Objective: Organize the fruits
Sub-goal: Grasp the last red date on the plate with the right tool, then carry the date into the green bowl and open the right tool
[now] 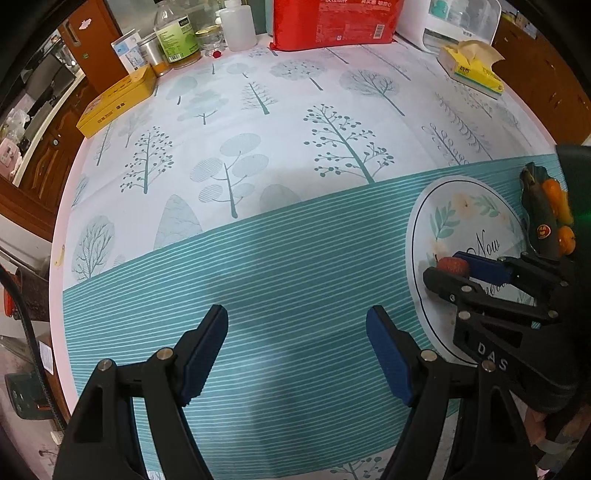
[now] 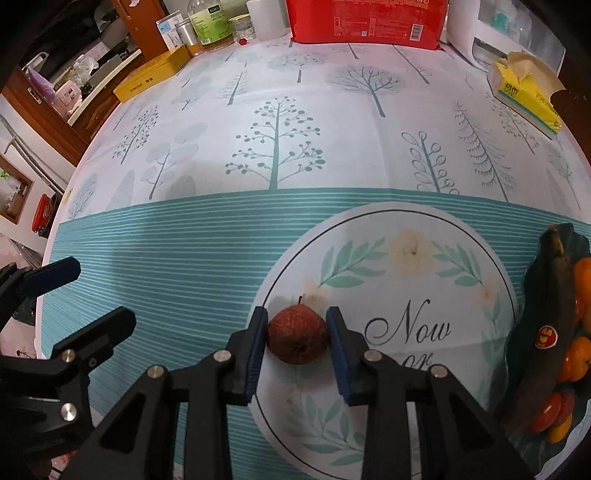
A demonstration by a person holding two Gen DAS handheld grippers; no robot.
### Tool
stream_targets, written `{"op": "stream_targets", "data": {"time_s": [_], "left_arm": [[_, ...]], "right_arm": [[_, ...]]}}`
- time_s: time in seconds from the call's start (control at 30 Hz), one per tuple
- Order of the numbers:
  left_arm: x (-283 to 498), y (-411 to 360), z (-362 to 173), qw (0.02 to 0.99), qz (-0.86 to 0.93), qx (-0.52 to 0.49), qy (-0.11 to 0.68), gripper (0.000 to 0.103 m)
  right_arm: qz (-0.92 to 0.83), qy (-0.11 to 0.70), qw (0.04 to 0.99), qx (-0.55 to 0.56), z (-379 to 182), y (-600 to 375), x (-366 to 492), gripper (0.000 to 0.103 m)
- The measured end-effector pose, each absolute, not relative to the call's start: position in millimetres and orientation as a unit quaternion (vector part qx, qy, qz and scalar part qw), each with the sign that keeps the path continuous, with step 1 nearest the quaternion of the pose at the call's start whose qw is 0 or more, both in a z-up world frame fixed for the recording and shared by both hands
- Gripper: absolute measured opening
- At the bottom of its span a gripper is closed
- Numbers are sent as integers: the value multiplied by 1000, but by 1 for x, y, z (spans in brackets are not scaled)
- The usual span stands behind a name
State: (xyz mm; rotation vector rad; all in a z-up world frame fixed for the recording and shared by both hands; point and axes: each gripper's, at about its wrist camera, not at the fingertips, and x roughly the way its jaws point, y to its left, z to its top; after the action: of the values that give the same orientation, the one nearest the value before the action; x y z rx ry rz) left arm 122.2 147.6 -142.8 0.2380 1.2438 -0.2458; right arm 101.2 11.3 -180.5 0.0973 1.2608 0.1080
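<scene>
A small reddish-brown fruit (image 2: 297, 338) sits on the round floral placemat (image 2: 417, 280). My right gripper (image 2: 297, 341) has its blue pads against both sides of the fruit, shut on it. In the left wrist view the same fruit (image 1: 453, 265) shows between the right gripper's fingers. A dark green leaf-shaped dish (image 2: 554, 258) at the right holds a dark overripe banana (image 2: 554, 306), several oranges (image 2: 578, 358) and small tomatoes (image 2: 550, 410). My left gripper (image 1: 297, 350) is open and empty above the striped teal cloth (image 1: 258, 280), left of the placemat (image 1: 476, 218).
At the table's far edge stand a red package (image 1: 334, 22), bottles and jars (image 1: 177, 37), a yellow tin box (image 1: 118, 101), a yellow tissue box (image 1: 474, 70) and a white appliance (image 1: 461, 22). Wooden cabinets lie beyond the table's left edge.
</scene>
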Motion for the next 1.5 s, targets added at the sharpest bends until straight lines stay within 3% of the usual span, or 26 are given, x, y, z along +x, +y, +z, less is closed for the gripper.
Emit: {"op": "stream_targets", "data": {"time_s": [0.17, 0.3, 1.03, 1.5], "left_arm": [[114, 139, -143, 793, -115, 116, 587, 77], [104, 129, -140, 790, -109, 123, 591, 84], [48, -30, -65, 818, -168, 100, 542, 85], [47, -88, -58, 830, -146, 75, 533, 87]], "right_arm": [[58, 591, 803, 61, -174, 5, 85, 32], [65, 589, 802, 72, -166, -1, 69, 32], [34, 528, 844, 83, -67, -155, -9, 32], [30, 525, 848, 66, -61, -232, 10, 32]]}}
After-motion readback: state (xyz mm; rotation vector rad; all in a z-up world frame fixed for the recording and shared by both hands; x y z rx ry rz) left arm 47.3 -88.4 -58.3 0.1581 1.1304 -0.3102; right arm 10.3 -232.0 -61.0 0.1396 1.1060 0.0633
